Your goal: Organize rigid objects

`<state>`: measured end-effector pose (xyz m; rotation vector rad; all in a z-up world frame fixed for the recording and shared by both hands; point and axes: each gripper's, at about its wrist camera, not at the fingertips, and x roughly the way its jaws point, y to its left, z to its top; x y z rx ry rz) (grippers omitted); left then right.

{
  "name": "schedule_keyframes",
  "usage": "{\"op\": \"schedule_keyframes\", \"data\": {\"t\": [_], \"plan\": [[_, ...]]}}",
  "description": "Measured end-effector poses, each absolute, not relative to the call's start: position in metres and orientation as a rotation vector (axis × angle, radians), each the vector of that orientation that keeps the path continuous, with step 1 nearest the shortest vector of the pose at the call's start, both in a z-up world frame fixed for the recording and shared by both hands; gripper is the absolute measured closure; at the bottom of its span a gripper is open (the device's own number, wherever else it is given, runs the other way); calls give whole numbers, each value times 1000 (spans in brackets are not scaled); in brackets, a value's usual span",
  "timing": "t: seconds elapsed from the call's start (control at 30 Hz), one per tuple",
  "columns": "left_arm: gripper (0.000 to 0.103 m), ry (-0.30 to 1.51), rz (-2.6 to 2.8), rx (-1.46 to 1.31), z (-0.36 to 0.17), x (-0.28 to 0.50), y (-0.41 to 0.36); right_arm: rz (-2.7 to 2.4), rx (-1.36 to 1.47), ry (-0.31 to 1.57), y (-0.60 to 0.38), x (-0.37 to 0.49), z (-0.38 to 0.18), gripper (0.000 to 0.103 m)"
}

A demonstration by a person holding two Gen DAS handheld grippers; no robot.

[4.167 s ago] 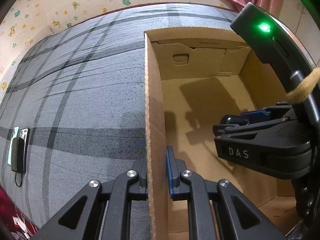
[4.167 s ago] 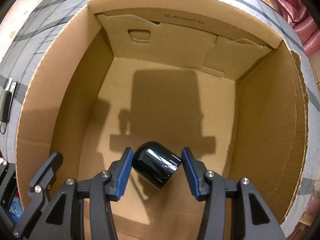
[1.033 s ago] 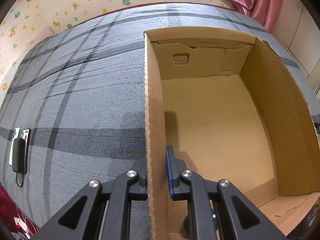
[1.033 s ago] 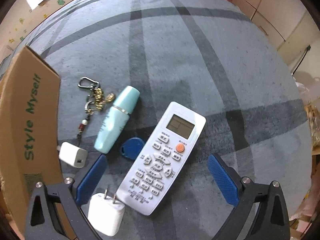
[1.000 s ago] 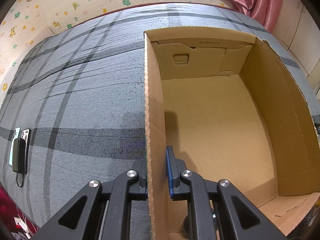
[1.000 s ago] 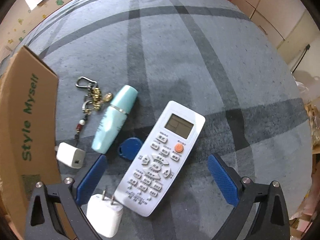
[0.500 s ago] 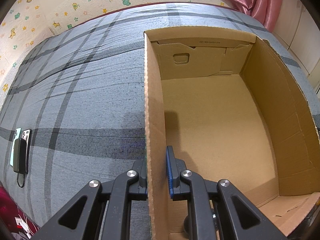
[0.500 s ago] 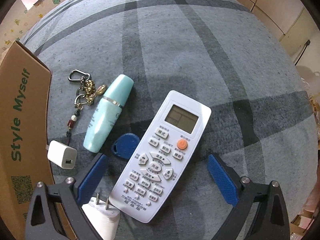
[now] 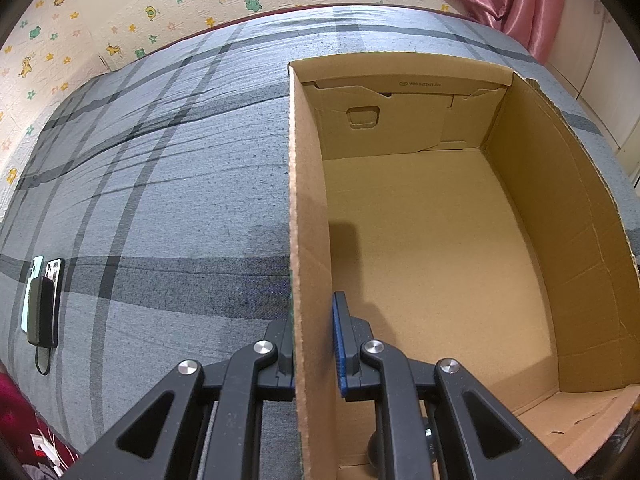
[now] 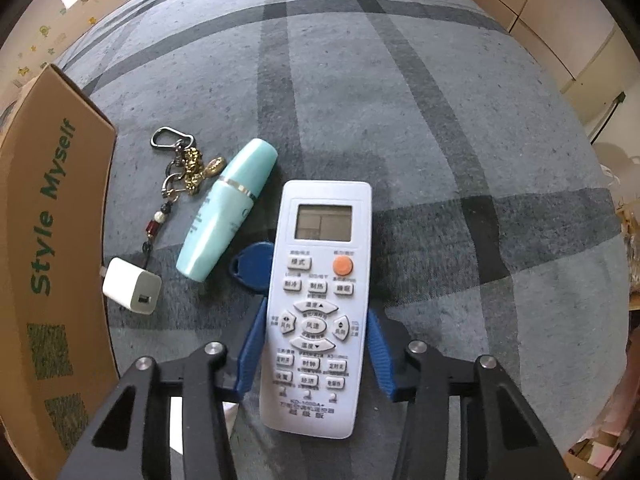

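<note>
Remote control [image 10: 318, 308] between right hand-held gripper [image 10: 316, 354] pads, just closing

Remote [image 10: 318, 304] right of bottle [image 10: 228, 210], box [image 10: 48, 240] far left.

White remote control [image 10: 318, 308] lies face-up on grey plaid bedcover [image 10: 400, 120]

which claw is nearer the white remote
Right. The right claw has its pads on both sides of the white remote; the left claw is clamped on the cardboard box wall.
</note>
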<state>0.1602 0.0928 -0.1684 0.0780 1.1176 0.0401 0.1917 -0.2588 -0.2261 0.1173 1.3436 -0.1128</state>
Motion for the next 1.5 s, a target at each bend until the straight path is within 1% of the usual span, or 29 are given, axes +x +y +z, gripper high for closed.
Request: {"op": "schedule_keyframes", "data": {"t": [0.77, 1.5], "plan": [[90, 1119, 40, 74, -168, 161, 95, -94, 79, 1301, -256, 180, -183, 53], [90, 1120, 38, 77, -169, 161, 93, 3, 1, 1206, -211, 195, -114, 53]]}}
